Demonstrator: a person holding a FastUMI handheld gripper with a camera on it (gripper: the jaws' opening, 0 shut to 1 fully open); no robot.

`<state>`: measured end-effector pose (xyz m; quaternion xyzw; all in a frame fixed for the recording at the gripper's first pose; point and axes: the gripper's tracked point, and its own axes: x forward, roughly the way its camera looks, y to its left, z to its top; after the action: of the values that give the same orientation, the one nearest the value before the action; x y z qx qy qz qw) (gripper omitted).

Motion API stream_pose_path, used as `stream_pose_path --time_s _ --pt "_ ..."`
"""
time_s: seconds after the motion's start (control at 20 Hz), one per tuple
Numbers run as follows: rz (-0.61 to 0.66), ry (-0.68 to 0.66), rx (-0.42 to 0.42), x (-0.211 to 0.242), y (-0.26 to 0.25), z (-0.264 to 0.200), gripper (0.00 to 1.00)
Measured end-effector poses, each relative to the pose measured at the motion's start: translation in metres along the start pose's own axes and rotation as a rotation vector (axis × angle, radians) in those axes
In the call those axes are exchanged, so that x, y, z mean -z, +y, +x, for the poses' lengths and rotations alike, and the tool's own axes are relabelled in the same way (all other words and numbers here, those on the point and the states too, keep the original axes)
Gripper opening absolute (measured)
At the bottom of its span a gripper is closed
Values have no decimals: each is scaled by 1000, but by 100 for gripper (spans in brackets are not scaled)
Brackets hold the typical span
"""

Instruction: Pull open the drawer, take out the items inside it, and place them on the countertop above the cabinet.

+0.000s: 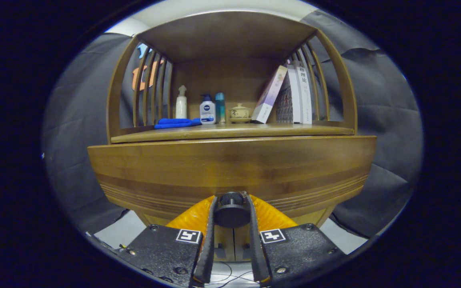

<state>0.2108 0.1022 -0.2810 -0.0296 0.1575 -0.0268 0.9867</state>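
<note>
A wooden cabinet stands right in front of me, its drawer front [230, 168] spanning the width below the countertop [230, 131]. A round dark knob [231, 210] sticks out of the drawer front low in the middle. My gripper [231, 200] is shut on the knob, one finger pressing each side of it. The drawer's inside is hidden behind its front panel.
On the countertop, inside a slatted wooden hutch [230, 36], lie a folded blue cloth [176, 123], a white spray bottle [181, 103], a white pump bottle [207, 110], a teal bottle [220, 108], a small lidded ceramic cup [239, 112] and leaning books [290, 96].
</note>
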Motion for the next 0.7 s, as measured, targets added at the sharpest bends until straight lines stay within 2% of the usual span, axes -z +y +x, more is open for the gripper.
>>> stream_pose_path --time_s 0.7 --pt "0 3 -17 15 -5 -66 41"
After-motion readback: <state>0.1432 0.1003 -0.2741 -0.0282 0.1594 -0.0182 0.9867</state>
